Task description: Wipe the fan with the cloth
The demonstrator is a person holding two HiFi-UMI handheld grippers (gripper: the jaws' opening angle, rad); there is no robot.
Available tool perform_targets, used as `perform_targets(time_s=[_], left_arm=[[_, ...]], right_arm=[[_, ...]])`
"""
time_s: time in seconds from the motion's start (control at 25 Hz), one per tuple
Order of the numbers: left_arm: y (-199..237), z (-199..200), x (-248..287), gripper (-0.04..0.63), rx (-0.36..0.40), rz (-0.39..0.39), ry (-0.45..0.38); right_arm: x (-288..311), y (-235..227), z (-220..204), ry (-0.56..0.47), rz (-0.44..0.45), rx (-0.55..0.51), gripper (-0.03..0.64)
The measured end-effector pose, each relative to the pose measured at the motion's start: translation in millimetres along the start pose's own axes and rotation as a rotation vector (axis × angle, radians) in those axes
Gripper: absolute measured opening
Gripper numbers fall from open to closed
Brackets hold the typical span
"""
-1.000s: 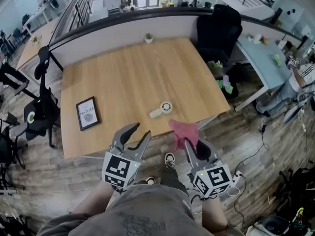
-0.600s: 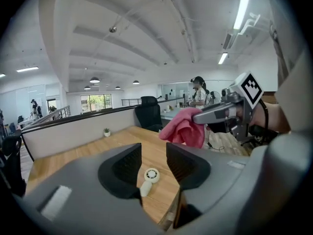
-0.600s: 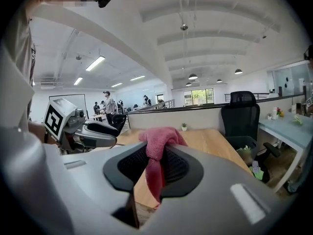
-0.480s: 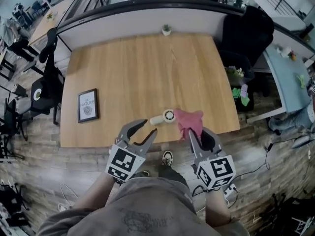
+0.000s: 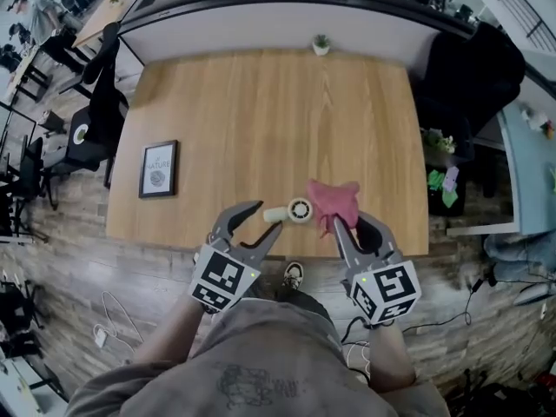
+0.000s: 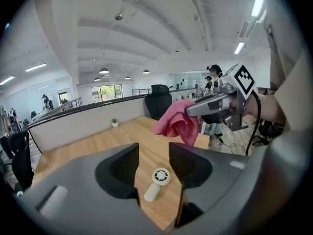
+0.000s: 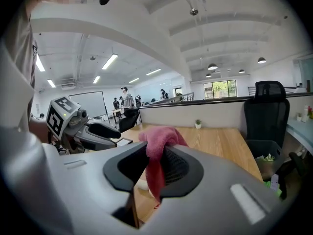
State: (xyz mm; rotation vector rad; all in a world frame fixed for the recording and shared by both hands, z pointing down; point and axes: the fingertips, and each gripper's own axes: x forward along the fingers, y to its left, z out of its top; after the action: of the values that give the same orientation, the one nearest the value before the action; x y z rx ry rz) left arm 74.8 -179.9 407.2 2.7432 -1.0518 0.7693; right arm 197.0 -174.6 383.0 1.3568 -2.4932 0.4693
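Fan [image 5: 293,210], small and white, lies flat at lower centre by the surface's [image 5: 261,111] near edge. My left claw [image 5: 266,217] angles down just left of it, jaws opening, gripping nothing. My right claw [image 5: 348,224] pinches the pink cloth [image 5: 334,200] just right of it. Open wood stretches above.

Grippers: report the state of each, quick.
Left gripper: jaws opening, empty; fan lies ahead of them, untouched.
Right gripper: shut on the cloth.
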Motion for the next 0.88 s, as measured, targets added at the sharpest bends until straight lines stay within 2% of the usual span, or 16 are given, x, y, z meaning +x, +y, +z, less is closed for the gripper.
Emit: perform_targets(time_s=[0.4,0.64,0.88], left_arm=[[1.1,-20.1,11.6,0.193,0.044,-0.055,0.063],[-0.2,-58.6,26.8,0.209,0.107,-0.118,0.157],[0.9,-106.9,48.0,0.209,0.123,-0.159,0.239]], right_arm=[[9.8,-12.7,-20.6,0.046,-0.023,0.075,0.081],[24.0,-15.5,-44.6,0.116,-0.042,0.108,0.081],[48.9,-11.0,-79.9,0.186,-0.056,0.156,0.081]])
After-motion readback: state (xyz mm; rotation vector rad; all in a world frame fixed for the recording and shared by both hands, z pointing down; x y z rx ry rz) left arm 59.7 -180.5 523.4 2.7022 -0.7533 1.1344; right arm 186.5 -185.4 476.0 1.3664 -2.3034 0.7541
